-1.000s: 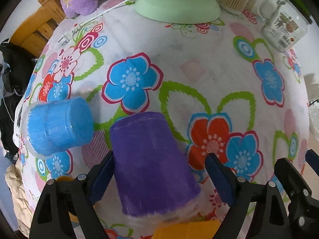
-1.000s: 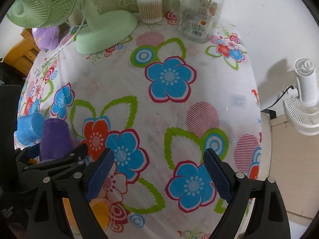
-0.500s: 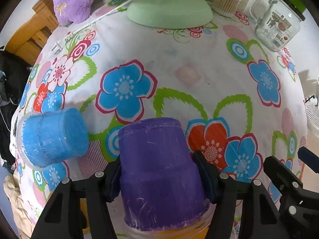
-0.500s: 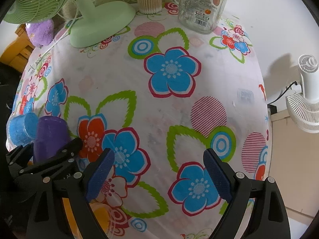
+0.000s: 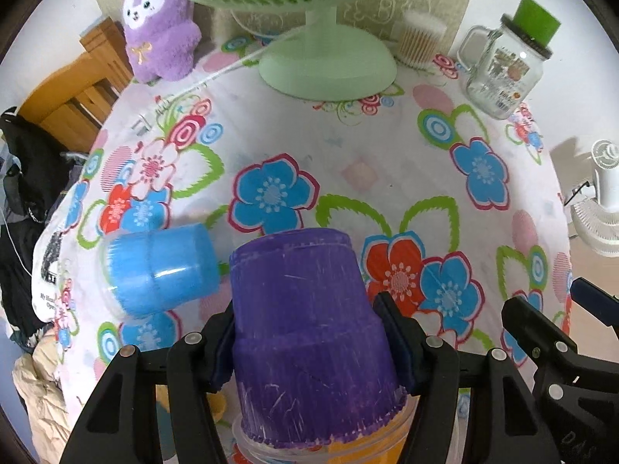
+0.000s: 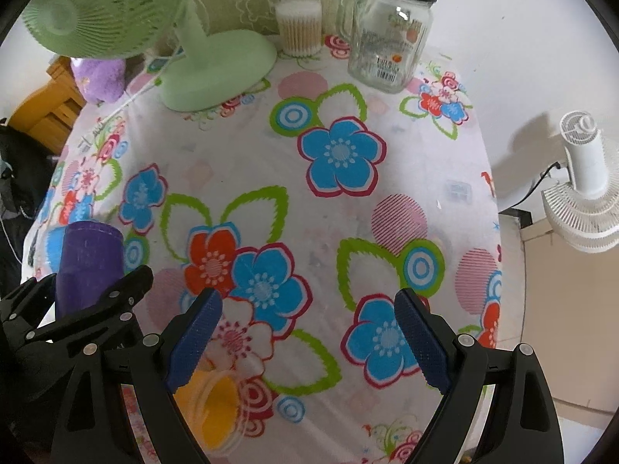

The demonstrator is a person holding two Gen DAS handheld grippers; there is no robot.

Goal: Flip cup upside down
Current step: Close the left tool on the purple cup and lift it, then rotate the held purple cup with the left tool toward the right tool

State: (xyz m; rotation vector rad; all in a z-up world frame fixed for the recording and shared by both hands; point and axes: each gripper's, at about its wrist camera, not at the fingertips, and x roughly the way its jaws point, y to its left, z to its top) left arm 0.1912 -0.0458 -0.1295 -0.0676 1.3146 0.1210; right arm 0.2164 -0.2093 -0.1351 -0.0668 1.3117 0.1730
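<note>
1. Left gripper (image 5: 309,340) is clamped on the purple cup (image 5: 305,328), one blue pad on each side wall at about mid-height. Side grip leaves base and rim free, which suits a wrist roll for the flip.
2. Purple cup sits near the counter's (image 5: 387,147) near-left corner, closed base pointing away from the camera and up, wide scalloped rim toward the camera. Orange shows below the rim, seemingly seen through a clear rim; can't tell if the cup is lifted or touching the cloth.
3. Judgement: base-up pose means the flip is mostly done or being finished; what's left is seating the rim flat and letting go.
4. Right gripper (image 6: 309,342) hovers over the flowered cloth toward the near edge, jaws spread wide, nothing between the pads. Looks parked out of the way, since one gripper is enough for this.
5. Blue cup (image 5: 158,270) lies on its side just beside the purple one, toward the left edge. Close neighbour, so a wide swing could knock it.
6. Yellow cup (image 6: 216,406) lies near the near edge, under the right gripper's left finger in the right wrist view.
7. Far edge is crowded: green fan (image 5: 327,65), cotton swab tub (image 5: 419,44), glass jar (image 5: 503,73), purple plush toy (image 5: 160,34) at the far-left corner. All well apart from the working spot.
</note>
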